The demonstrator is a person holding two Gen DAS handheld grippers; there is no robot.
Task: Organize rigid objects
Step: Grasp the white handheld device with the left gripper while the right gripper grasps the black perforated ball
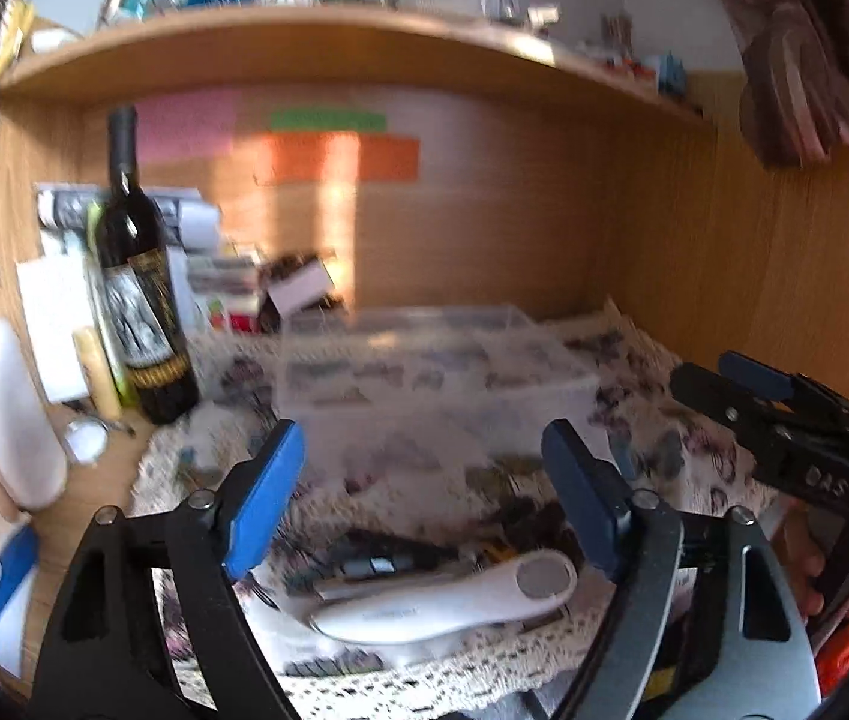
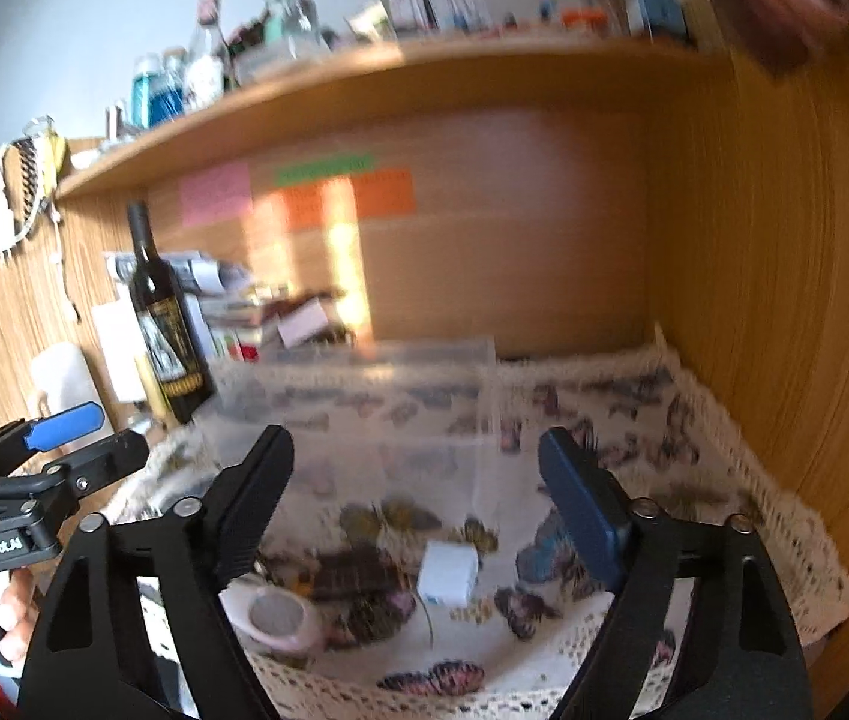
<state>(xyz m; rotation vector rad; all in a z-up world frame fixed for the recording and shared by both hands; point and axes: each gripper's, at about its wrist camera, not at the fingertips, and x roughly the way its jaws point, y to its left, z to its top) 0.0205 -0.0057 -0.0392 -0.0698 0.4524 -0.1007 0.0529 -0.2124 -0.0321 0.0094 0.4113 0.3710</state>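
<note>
Both tongs gape empty: left tongs (image 1: 424,498) above white handle (image 1: 454,600), right tongs (image 2: 418,492) above white cube (image 2: 448,573).

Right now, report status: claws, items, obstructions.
Left claw open, empty. Right claw open, empty. White handheld device and small white box loose on cloth. Clear bin behind, unobstructed.

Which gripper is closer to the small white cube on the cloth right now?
Right. The right gripper hangs open directly above the small white cube. The left gripper is off to the cube's left, open over the white handheld device.
</note>
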